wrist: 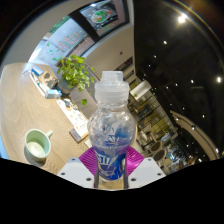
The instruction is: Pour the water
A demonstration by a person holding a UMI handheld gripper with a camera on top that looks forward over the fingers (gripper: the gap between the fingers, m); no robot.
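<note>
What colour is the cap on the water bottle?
White. The cap tops the clear bottle held between the jaws, and it shows best in the gripper view.

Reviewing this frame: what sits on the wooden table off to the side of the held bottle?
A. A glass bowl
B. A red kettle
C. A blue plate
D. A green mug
D: a green mug stands on the wooden table, to the side of the capped water bottle that the claw grips between its fingers.
</note>
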